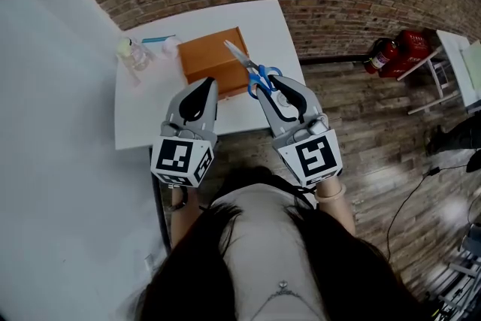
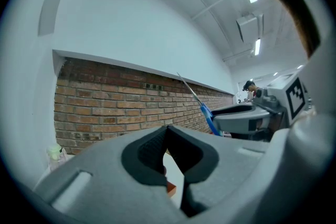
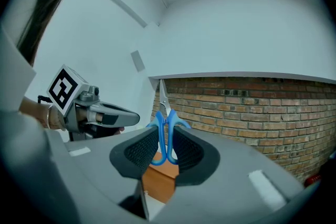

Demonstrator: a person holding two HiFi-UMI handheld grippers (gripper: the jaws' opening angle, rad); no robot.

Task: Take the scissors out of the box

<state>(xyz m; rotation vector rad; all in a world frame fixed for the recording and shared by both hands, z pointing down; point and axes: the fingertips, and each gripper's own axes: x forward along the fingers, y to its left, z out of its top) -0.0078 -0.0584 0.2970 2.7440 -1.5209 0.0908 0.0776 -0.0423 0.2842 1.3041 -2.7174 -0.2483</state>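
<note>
Right gripper view: right claw (image 3: pixel 166 136) clamped on scissors (image 3: pixel 164 108) handles | left claw (image 2: pixel 167 129) closed, empty

The scissors (image 1: pixel 250 65) in the grey right tool (image 1: pixel 278 88) are showing blue handles. Ahead of it, the box (image 1: pixel 207 56) is glowing orange-brown on a white table (image 1: pixel 143 116).

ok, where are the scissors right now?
Head view, right of centre: the scissors are clamped by their blue handles in the right hand-held gripper, blades reaching over the brown box on the white table.
</note>
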